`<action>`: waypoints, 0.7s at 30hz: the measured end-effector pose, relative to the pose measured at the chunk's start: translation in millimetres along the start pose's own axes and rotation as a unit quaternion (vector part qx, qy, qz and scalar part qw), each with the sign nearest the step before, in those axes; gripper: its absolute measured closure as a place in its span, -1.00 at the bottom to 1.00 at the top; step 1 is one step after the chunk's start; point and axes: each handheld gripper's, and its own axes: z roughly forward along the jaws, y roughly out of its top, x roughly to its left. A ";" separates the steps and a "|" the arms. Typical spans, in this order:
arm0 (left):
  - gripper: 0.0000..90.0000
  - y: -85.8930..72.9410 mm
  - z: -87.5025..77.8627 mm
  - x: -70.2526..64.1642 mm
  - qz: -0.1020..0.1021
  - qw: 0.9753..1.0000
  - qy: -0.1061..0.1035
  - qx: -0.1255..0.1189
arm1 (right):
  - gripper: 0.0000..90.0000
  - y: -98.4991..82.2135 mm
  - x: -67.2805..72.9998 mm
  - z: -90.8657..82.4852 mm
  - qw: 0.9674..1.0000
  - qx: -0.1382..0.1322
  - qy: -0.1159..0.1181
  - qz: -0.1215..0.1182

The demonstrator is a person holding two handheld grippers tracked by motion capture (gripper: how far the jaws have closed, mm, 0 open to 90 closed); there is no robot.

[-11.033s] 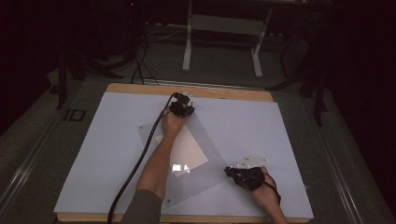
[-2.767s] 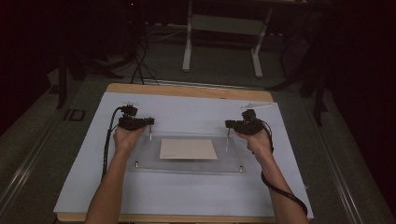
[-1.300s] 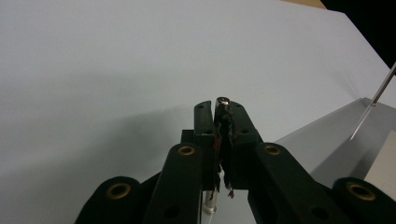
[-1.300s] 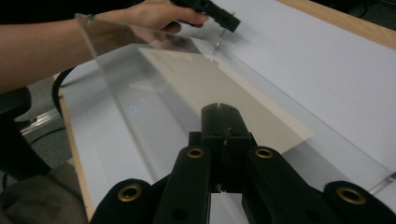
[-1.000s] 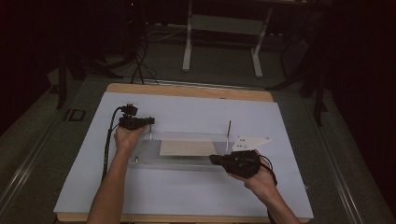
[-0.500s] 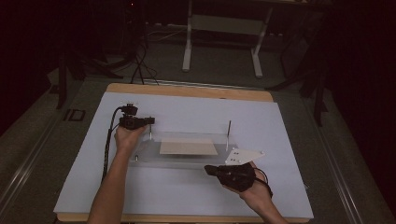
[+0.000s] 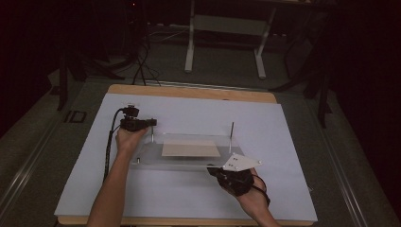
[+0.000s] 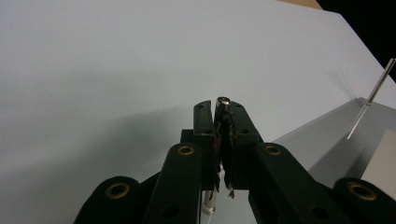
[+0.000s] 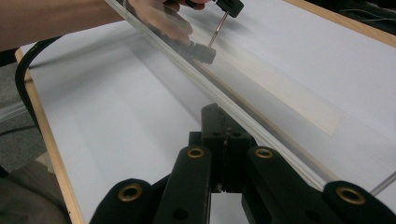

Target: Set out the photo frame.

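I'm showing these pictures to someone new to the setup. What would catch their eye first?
Probably the clear plate at the middle of the white table, with a tan sheet on it and thin metal pins standing at its corners. The left gripper is shut on the far left pin. The right gripper sits shut at the plate's near right corner, by its near edge.

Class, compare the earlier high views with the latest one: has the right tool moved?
Yes. The right tool has come from the far right pin toward the person, to the clear plate's near right corner.
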 end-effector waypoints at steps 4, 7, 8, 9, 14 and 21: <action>0.87 0.2 -0.3 1.1 -0.004 1.000 -0.005 0.001 | 1.00 0.5 0.2 1.0 1.000 -0.002 -0.001 0.000; 0.81 -0.3 0.2 2.6 -0.009 1.000 -0.013 0.006 | 1.00 0.4 -0.1 1.0 1.000 -0.004 0.000 0.001; 0.73 -0.8 1.2 2.7 -0.006 1.000 -0.014 0.011 | 1.00 0.4 -0.2 1.0 1.000 -0.004 0.000 0.002; 0.62 -1.6 1.9 2.4 -0.003 1.000 -0.015 0.014 | 1.00 0.4 -0.3 0.9 1.000 -0.005 0.001 0.003; 0.51 -6.2 -1.5 0.5 0.016 1.000 -0.023 0.006 | 1.00 2.0 -1.9 0.6 1.000 -0.007 0.003 0.005; 0.39 -9.2 -16.3 -6.3 0.056 0.998 -0.003 -0.003 | 1.00 4.2 -3.4 0.3 1.000 -0.010 0.004 0.007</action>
